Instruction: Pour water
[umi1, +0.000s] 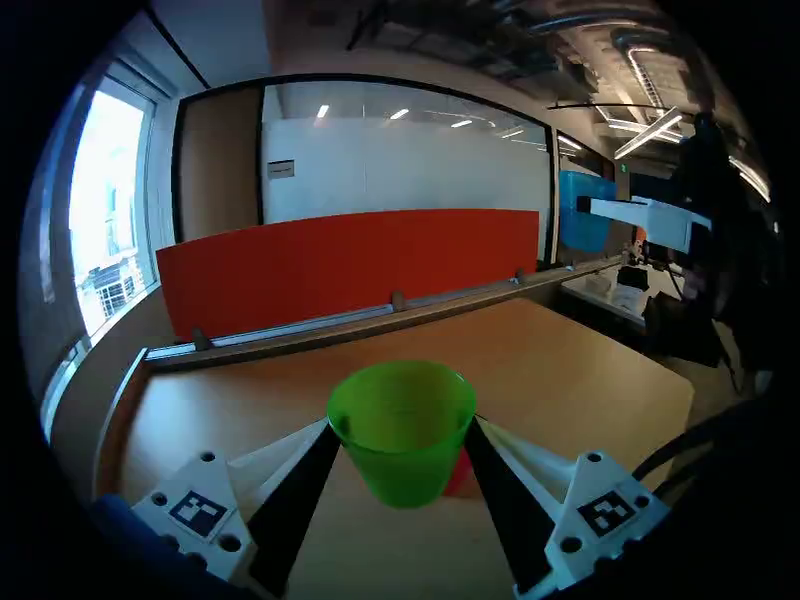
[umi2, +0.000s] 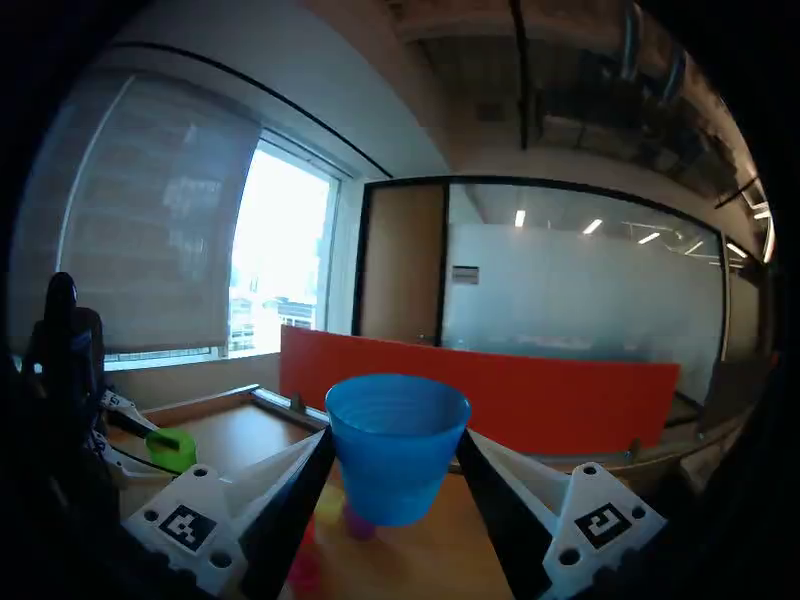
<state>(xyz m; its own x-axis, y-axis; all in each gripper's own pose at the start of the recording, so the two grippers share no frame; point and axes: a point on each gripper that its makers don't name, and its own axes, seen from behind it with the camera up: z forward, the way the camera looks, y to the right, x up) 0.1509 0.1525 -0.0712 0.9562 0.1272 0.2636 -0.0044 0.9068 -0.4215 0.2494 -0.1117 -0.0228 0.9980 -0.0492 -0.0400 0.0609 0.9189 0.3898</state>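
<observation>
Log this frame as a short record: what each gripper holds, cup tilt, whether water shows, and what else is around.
left gripper: shut on green cup, upright
right gripper: shut on blue cup, upright
pouring: not begun; neither cup tilted
water: cannot tell, cup insides hidden
desk: wooden, orange divider along its far edge
other: pink object on the desk below the blue cup

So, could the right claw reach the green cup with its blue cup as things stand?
Probably yes: the green cup, held in the left claw, hangs apart from the blue cup with open air between.
</observation>
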